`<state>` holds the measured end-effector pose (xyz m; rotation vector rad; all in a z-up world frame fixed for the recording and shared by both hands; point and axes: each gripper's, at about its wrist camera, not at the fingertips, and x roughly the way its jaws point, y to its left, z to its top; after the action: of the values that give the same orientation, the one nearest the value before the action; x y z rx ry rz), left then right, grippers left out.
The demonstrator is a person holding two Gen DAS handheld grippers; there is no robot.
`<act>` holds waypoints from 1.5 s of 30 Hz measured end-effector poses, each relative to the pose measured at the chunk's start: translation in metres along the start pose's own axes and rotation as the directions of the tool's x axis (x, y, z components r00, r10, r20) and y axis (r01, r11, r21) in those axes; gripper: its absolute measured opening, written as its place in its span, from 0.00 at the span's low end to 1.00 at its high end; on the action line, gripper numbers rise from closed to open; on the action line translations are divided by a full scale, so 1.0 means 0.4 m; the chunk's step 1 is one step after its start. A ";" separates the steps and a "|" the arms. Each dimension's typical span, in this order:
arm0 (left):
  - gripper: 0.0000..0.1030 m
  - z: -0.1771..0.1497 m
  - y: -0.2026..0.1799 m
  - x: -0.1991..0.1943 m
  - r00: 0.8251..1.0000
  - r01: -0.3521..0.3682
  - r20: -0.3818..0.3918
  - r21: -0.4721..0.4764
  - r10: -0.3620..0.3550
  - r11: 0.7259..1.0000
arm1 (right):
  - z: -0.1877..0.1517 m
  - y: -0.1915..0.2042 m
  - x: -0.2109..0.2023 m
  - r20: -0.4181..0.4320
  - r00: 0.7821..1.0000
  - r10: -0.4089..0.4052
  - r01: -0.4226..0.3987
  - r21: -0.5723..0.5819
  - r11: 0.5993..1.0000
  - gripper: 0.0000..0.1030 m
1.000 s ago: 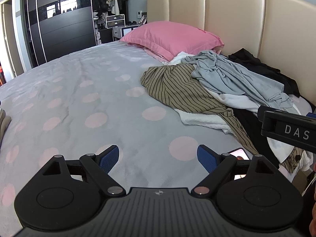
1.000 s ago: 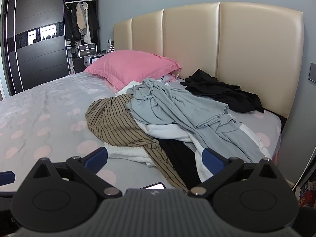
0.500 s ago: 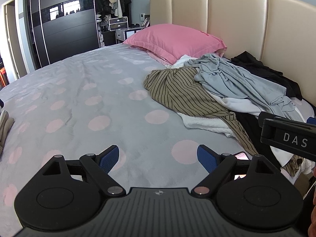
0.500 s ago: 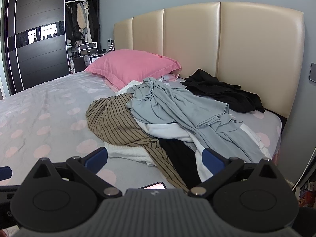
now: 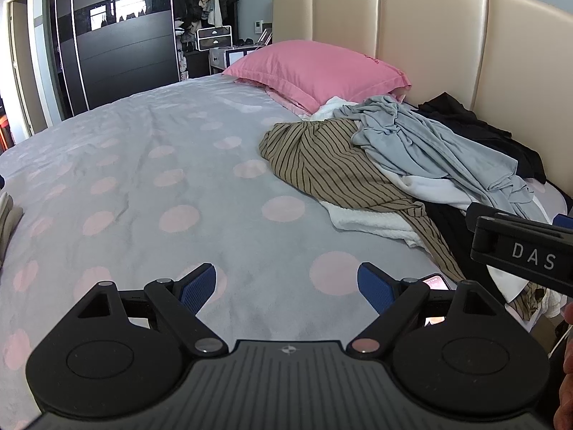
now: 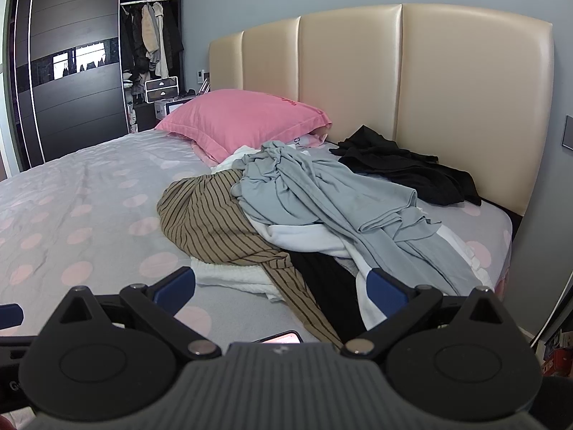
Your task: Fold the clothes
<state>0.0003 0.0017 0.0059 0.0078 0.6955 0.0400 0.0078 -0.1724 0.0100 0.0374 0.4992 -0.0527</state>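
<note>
A heap of unfolded clothes lies on the right side of the bed: a brown striped garment (image 5: 333, 168) (image 6: 211, 222), a light blue-grey garment (image 5: 429, 150) (image 6: 322, 193) on top, white pieces (image 6: 232, 276) beneath, and a black garment (image 6: 404, 168) by the headboard. My left gripper (image 5: 286, 286) is open over bare bedspread, short of the heap. My right gripper (image 6: 281, 286) is open just in front of the heap's near edge, holding nothing. The right gripper's body (image 5: 523, 251) shows at the right edge of the left wrist view.
The grey bedspread (image 5: 161, 165) with pink dots spreads to the left. A pink pillow (image 5: 318, 68) rests against the beige headboard (image 6: 412, 71). A phone (image 6: 283, 337) lies near the bed's front edge. Folded fabric (image 5: 7, 215) sits at far left. A dark wardrobe (image 5: 118, 36) stands behind.
Both views have shifted slightly; the left gripper's view has tilted up a little, showing more of the bed. Both grippers stay open and empty.
</note>
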 end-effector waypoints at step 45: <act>0.81 0.003 0.016 0.000 1.000 0.001 -0.001 -0.048 -0.001 0.999 | -0.003 0.005 0.002 -0.001 1.000 0.014 -0.014 -0.008 1.000 0.99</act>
<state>0.0008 0.0080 0.0069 -0.0389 0.6958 0.0558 0.0079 -0.1703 0.0087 0.0329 0.5003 -0.0367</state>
